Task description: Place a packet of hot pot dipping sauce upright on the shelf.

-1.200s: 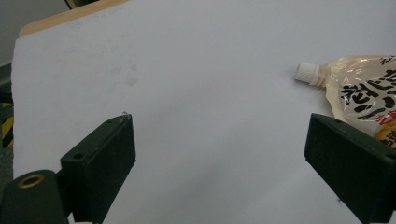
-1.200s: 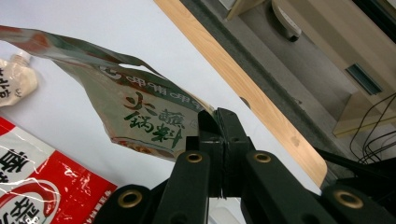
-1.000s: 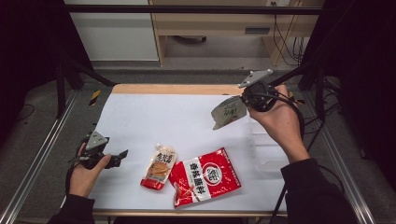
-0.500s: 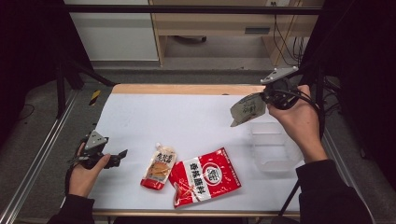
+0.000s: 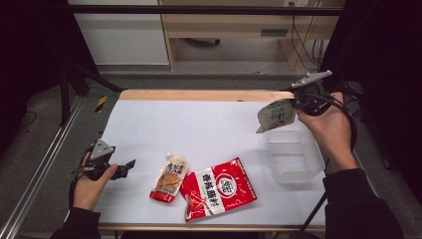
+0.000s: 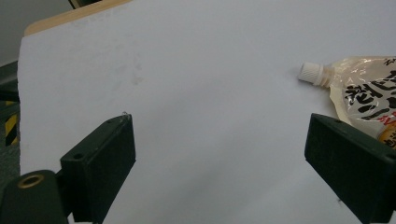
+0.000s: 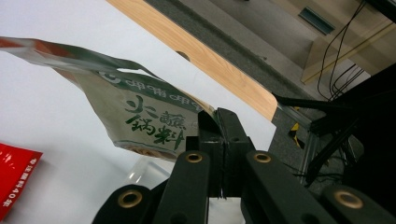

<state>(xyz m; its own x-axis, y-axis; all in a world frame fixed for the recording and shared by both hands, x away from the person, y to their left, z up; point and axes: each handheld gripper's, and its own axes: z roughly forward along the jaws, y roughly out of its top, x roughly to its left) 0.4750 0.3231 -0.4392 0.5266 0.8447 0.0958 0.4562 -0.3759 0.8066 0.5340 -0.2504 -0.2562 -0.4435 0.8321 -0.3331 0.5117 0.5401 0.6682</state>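
High view: a green-printed sauce packet [image 5: 274,114] is held in the air by its edge in the right gripper [image 5: 298,103], jaws pressed tight on it – confirmed in the right gripper view [image 7: 140,119]. The packet hangs leftward from the fingers, just above and behind the clear plastic container [image 5: 294,157], which lies below and toward the person. The right hand is raised, wrist cocked. The left gripper [image 5: 125,168] rests wide open on the table – nothing held – near the spouted pouch [image 5: 169,178].
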